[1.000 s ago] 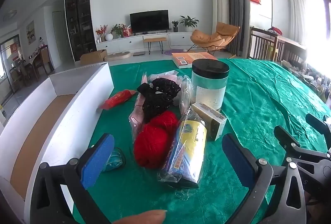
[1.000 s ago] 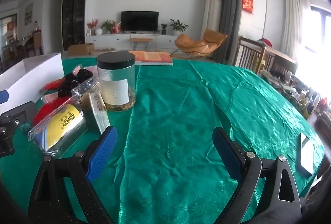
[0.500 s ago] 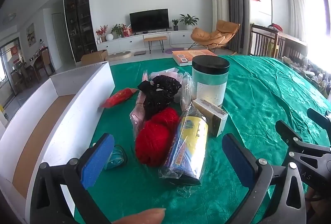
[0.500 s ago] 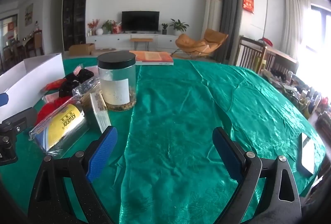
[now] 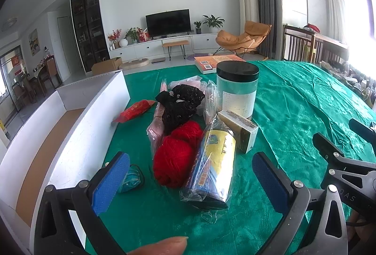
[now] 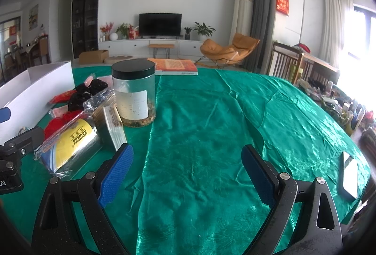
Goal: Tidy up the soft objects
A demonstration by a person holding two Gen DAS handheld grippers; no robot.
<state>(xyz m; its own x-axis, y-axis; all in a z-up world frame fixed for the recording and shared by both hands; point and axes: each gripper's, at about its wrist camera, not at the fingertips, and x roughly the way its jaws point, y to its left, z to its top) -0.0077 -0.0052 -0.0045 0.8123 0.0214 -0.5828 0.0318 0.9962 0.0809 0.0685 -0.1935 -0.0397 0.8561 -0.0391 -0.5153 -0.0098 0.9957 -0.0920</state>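
Left gripper point(image 5: 190, 176) sits low in the frame, blue pads spread wide with nothing between them, hovering over the green tablecloth point(image 5: 293, 99). Straight ahead of it, at centre frame, the pile of soft goods: a red yarn ball point(image 5: 173, 162) nearest, a second red ball touching it just behind, and a black knitted piece point(image 5: 179, 105) draped on top toward the back. A pink plastic-wrapped pack point(image 5: 155, 128) lies along the left side of the yarn. Pressed against the yarn's right side is a clear bag with a yellow and blue roll point(image 5: 215, 165), its near end closest to the lens. A small teal yarn ball point(image 5: 130, 179) peeks out just behind the left pad. A red packet point(image 5: 135, 110) lies at mid-left, touching the wall of the white box point(image 5: 77, 137) that runs up the left of the frame.

Behind the pile stands a black-lidded jar point(image 5: 237, 88), upright, with a small carton point(image 5: 239, 131) lying at its foot.

In the right wrist view, the right gripper point(image 6: 187, 173) is likewise wide apart and holding nothing, over bare cloth at lower centre. The pile sits at the left of that frame. A phone point(image 6: 350, 176) lies near the table's right edge.
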